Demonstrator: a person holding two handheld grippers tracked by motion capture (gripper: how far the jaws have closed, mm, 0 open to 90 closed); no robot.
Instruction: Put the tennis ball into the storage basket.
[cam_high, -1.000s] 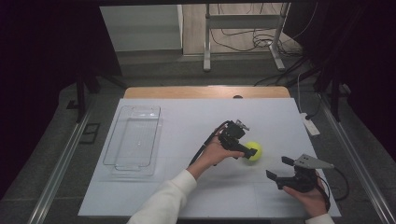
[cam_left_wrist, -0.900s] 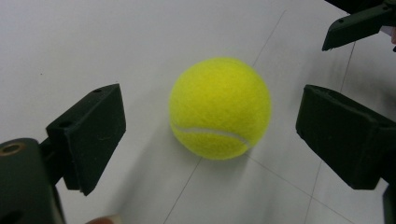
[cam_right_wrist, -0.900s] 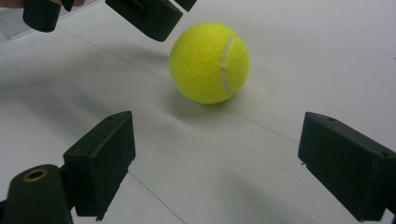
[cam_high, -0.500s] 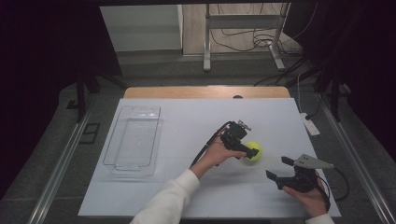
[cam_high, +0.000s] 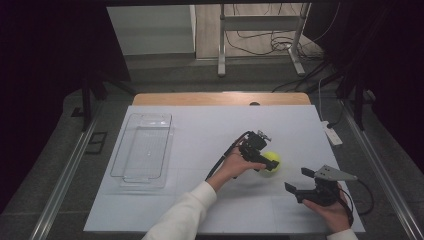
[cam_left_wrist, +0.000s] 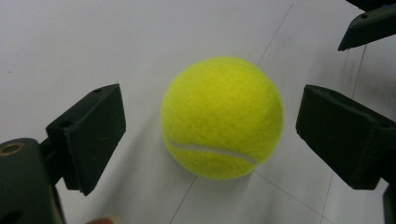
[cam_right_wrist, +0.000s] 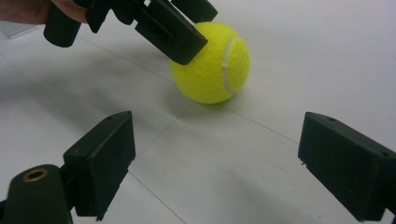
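Note:
A yellow tennis ball (cam_high: 271, 162) lies on the white table top (cam_high: 200, 200), right of centre. My left gripper (cam_high: 264, 161) reaches it from the left and stands open, one jaw on each side of the ball (cam_left_wrist: 222, 116), with a gap on both sides. My right gripper (cam_high: 300, 181) is held near the front right edge, open, with bare table between its jaws. It points at the ball (cam_right_wrist: 212, 63), which lies a short way ahead of it. The left gripper (cam_right_wrist: 159, 23) shows there over the ball's left side.
A clear plastic tray (cam_high: 121, 155) stands empty on the left part of the table. A white power strip (cam_high: 331, 134) lies at the right edge. Beyond the table's far wooden edge (cam_high: 220, 98) are metal stand legs and cables on the floor.

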